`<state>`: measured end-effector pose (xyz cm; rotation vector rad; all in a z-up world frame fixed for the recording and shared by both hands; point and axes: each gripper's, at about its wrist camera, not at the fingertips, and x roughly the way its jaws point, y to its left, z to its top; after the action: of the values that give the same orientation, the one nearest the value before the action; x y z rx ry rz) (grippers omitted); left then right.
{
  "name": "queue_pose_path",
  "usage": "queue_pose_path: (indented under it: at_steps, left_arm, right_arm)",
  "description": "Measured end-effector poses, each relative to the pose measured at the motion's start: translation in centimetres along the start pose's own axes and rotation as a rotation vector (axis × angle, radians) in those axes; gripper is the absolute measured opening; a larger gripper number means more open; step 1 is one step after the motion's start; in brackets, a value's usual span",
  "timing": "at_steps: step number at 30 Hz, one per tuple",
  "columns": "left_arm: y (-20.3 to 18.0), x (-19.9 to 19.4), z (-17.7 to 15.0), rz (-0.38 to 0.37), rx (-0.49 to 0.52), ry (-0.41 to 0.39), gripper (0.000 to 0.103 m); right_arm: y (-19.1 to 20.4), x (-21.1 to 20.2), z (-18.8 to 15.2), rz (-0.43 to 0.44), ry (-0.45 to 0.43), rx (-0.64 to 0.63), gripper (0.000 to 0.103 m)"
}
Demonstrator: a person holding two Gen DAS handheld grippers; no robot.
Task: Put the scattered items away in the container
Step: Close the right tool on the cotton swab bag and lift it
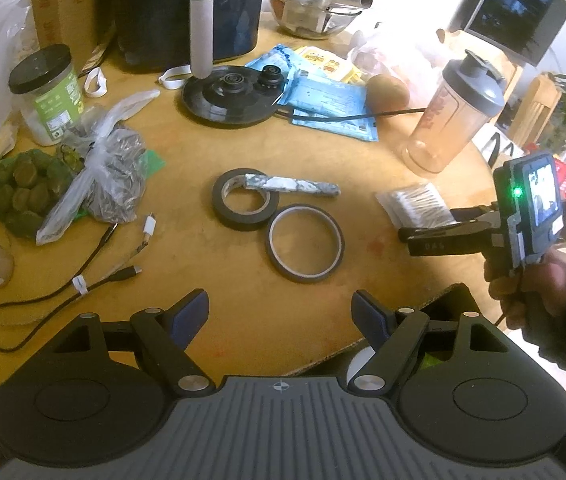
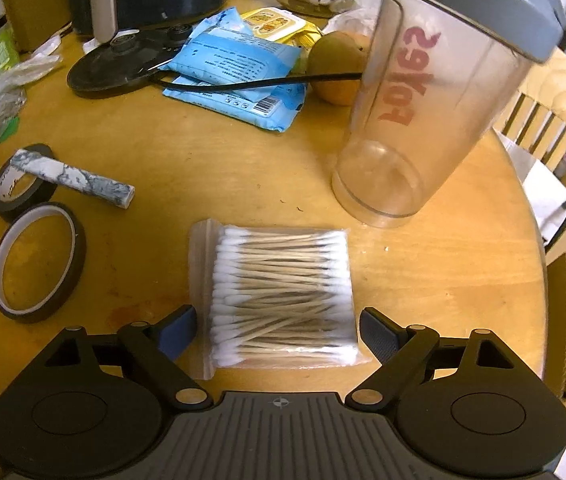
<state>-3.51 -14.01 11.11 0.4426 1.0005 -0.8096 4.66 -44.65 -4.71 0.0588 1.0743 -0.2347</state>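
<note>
Right claw (image 2: 277, 330) spread wide, straddling the near end of the bag of cotton swabs (image 2: 279, 292) on the counter (image 2: 243, 168). Left claw (image 1: 281, 314) gapes empty near two tape rolls (image 1: 305, 244).

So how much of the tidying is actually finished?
Nothing visibly tidied yet. In hand: the right tongs are open around the cotton swab bag, not gripping. The left tongs hang open, empty. Both tape rolls and the marbled stick remain on the table.
</note>
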Motion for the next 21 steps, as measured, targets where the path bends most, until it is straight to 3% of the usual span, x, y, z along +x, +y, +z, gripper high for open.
queue_pose_path:
  at_steps: [7, 21]
  left_arm:
    - [0.0, 0.8, 1.1, -0.02, 0.041, -0.011, 0.078]
    - [-1.0, 3.4, 3.7, -0.01, 0.177, -0.042, 0.078]
  right_arm:
    - [0.9, -0.6, -0.3, 0.007, -0.035, -0.038, 0.075]
    - [-1.9, -4.3, -0.5, 0.036, -0.093, 0.074, 0.074]
